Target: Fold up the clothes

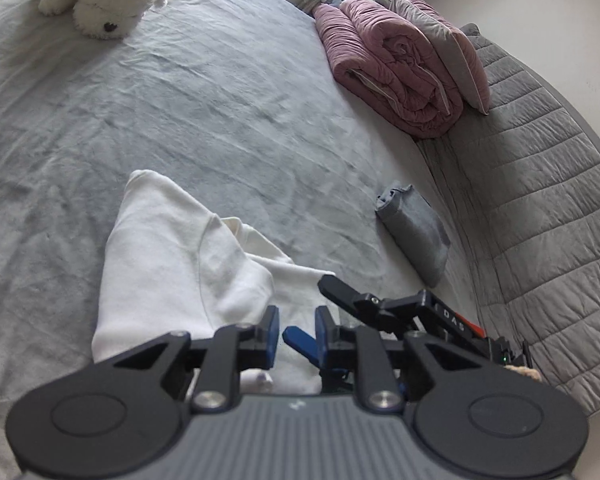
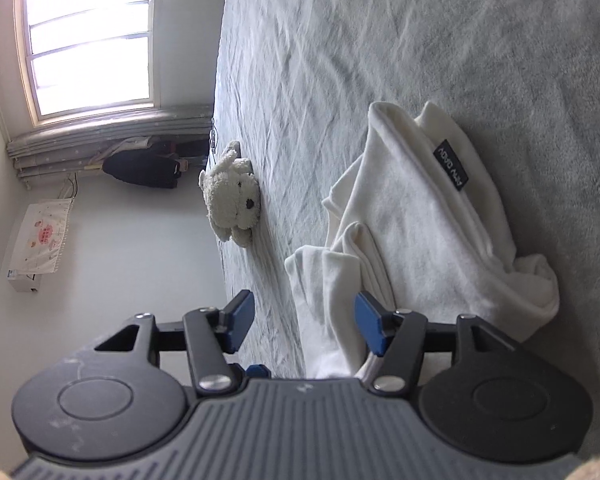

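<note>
A white garment (image 1: 168, 248) lies partly folded and rumpled on the grey bed sheet (image 1: 180, 100). In the right wrist view the white garment (image 2: 420, 220) shows a black label (image 2: 452, 164). My left gripper (image 1: 298, 332) hovers over its near edge with the jaws a narrow gap apart and no cloth pinched between them. My right gripper (image 2: 306, 316) is rolled onto its side and stands open, and its right finger (image 2: 370, 328) rests against a fold of the garment. The right gripper (image 1: 308, 308) also shows just ahead of my left fingers, low over the cloth.
A white plush dog (image 1: 100, 4) lies far back on the bed. At the right stand a rolled pink quilt (image 1: 388, 68), a grey pillow (image 1: 440, 40), a folded grey cloth (image 1: 416, 228) and a quilted grey headboard (image 1: 540, 200). A window (image 2: 88, 40) is beyond the bed.
</note>
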The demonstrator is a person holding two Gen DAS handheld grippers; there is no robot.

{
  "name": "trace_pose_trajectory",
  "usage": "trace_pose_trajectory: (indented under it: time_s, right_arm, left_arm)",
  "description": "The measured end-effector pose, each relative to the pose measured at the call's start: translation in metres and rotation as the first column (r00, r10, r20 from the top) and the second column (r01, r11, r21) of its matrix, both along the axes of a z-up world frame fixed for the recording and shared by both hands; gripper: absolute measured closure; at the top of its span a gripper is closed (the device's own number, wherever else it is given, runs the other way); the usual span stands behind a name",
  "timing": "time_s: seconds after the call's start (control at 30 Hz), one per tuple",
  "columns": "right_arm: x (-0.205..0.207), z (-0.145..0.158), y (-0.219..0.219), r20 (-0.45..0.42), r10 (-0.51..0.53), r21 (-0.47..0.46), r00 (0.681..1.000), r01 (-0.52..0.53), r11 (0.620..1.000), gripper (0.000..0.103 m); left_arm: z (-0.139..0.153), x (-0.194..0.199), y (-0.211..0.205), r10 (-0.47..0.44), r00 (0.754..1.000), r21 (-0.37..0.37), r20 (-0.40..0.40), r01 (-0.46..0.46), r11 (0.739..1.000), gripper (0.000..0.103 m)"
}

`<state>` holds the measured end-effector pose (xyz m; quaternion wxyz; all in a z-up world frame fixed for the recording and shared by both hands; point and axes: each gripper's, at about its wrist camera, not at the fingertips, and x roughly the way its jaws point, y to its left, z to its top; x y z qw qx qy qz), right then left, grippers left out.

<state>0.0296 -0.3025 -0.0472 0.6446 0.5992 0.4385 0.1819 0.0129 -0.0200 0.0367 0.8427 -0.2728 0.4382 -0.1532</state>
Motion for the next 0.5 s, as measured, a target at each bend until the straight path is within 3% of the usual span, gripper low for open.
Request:
trace_pose_trajectory:
  time_s: [0.17,0.3,0.5]
  right_arm:
    - [0.007,0.002,0.012,-0.004,0.024,-0.053,1.0,-0.024,0.998,0.042]
    - [0.009,0.006,0.022,0.006,0.053,-0.171,0.999,-0.052,0.984,0.042]
    - [0.012,0.01,0.041,0.027,0.107,-0.312,0.994,-0.093,0.945,0.042]
  left_arm:
    - [-0.007,-0.006,0.018,0.013,0.999,0.078,0.037,-0.016,0.997,0.085]
    - [-0.022,-0.008,0.037,0.028,0.999,0.121,0.042,-0.033,0.992,0.085]
    - [-0.041,-0.009,0.054,-0.014,0.996,0.113,0.088,0.004,0.994,0.085]
